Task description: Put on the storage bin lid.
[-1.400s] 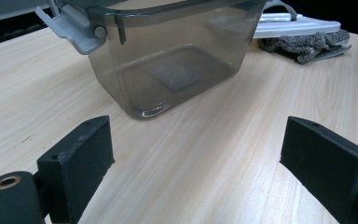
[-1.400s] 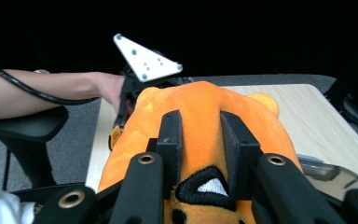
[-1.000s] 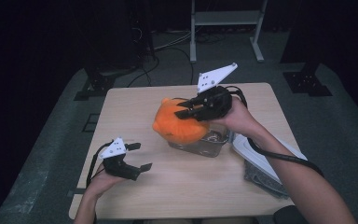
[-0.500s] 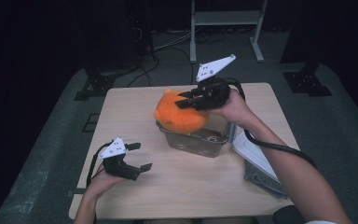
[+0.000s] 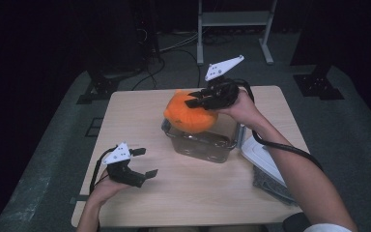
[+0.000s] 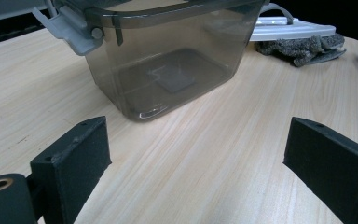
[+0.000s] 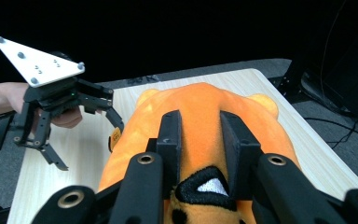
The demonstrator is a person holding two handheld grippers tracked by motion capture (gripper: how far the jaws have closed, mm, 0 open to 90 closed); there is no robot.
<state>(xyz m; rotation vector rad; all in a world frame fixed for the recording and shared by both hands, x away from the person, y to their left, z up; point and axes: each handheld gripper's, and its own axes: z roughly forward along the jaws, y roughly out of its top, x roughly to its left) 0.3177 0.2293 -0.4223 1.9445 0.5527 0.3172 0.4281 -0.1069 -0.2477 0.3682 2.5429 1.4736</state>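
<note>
An orange plush toy (image 5: 191, 112) hangs above the far left corner of a clear plastic tub (image 5: 204, 141) in the high view. My right gripper (image 5: 199, 102) is shut on it from above. In the right gripper view both black jaws pinch a fold of the orange plush toy (image 7: 200, 116). My left gripper (image 5: 144, 162) rests near the table's front left, open and holding nothing. In the left gripper view its fingers (image 6: 74, 154) stand wide apart, facing the clear plastic tub (image 6: 168, 60), which holds nothing but a small label on its floor.
A white lid (image 5: 263, 159) lies on a grey cloth (image 5: 270, 186) at the table's right edge. The left gripper view shows the grey cloth (image 6: 303, 46) beyond the tub. A metal stand (image 5: 232, 29) rises behind the table. The wooden table (image 5: 203, 193) ends close to both forearms.
My right gripper has carried the orange plush toy away from me, toward the far side of the tub, and slightly down. My left gripper has stayed put.
</note>
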